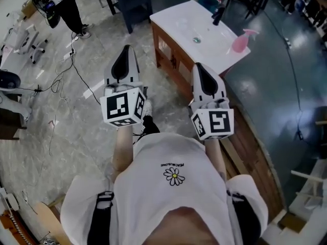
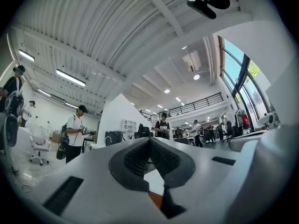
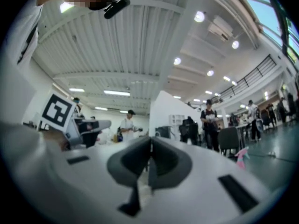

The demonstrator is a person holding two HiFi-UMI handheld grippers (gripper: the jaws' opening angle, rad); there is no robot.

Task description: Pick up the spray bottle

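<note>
The pink spray bottle (image 1: 242, 41) stands at the right edge of a white table top (image 1: 179, 17), well ahead of both grippers. In the right gripper view the spray bottle (image 3: 241, 156) shows small and far off at the right. My left gripper (image 1: 124, 56) and right gripper (image 1: 202, 69) are held side by side in front of the person's chest and point forward. Both are short of the table and hold nothing. The left gripper (image 2: 150, 142) has its dark pads meeting at the tip. The right gripper (image 3: 150, 146) is likewise shut, with nothing between its jaws.
A black object (image 1: 218, 15) and a small round thing (image 1: 196, 40) lie on the white top. A person (image 1: 64, 4) stands far left; cables (image 1: 66, 75) run over the floor. Wooden planks (image 1: 245, 142) lie at the right. More people (image 2: 74, 132) stand in the hall.
</note>
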